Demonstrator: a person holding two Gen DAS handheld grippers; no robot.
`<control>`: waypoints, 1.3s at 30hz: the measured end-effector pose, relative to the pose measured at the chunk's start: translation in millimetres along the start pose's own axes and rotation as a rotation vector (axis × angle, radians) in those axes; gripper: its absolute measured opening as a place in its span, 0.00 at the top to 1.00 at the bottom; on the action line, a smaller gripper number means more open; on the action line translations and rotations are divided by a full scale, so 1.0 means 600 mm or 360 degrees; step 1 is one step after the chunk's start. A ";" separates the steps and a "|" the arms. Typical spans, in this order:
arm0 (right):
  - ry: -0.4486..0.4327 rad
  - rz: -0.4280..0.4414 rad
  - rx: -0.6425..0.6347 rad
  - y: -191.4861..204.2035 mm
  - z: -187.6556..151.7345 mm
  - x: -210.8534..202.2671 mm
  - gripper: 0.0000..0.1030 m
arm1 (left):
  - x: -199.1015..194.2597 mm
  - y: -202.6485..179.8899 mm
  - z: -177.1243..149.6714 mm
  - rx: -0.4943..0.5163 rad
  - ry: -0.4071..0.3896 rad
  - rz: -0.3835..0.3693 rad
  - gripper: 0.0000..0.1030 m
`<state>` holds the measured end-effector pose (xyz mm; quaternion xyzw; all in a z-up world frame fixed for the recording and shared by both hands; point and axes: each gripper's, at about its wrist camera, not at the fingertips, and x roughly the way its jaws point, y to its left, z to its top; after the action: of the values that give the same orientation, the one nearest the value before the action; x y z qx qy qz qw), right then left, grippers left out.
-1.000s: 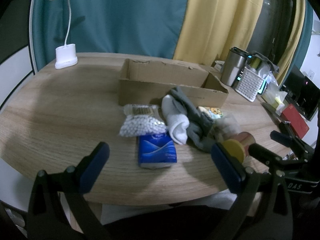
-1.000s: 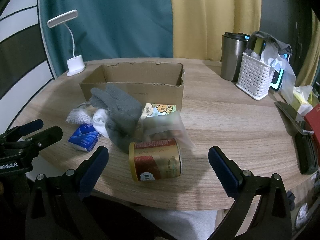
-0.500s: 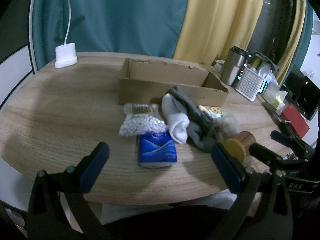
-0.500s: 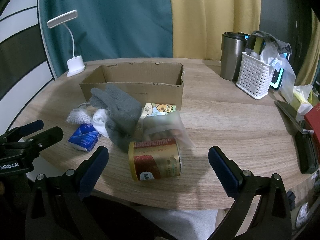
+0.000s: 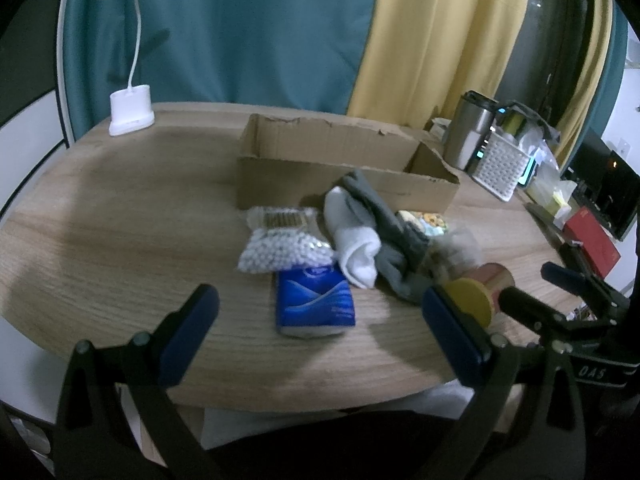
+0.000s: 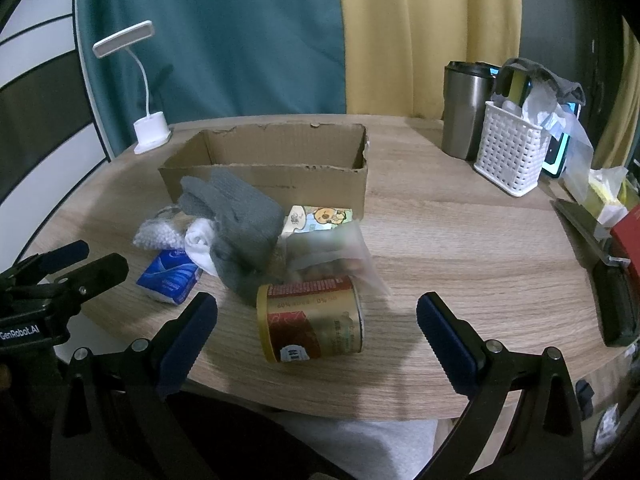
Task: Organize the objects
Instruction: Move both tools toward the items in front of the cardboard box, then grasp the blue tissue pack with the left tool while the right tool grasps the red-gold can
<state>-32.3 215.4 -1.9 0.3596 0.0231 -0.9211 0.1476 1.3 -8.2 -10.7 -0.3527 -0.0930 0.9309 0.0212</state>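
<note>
Lying on its side at the table's (image 6: 460, 248) near edge, between the wide-apart jaws of the right gripper (image 6: 316, 334), with the left gripper (image 5: 316, 334) equally spread: a can (image 6: 311, 318), probably stiff, slick, prone to rolling, best pinched across its curved wall, then boxed (image 6: 264, 184).

Gold can (image 6: 311, 322) on side; gloves (image 6: 236, 226), blue pack (image 5: 315, 303), bead bag (image 5: 282, 244) before open box (image 6: 272, 168).

Matt cardboard box (image 6: 276, 168), wood-grain table (image 6: 460, 240)
</note>
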 end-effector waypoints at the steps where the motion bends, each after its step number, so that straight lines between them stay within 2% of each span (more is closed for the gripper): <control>1: 0.0002 0.0002 0.0002 0.000 0.000 0.001 0.01 | 0.002 0.000 0.000 0.0001 0.0004 0.0001 0.01; 39: 0.0127 0.0044 0.0033 -0.010 -0.015 0.069 0.01 | 0.094 0.003 -0.013 0.0051 0.0216 0.0061 0.01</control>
<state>-57.2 212.1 -36.4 0.3977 0.0145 -0.9041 0.1556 -35.8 -3.0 -53.4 -0.4165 -0.0698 0.9063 0.0152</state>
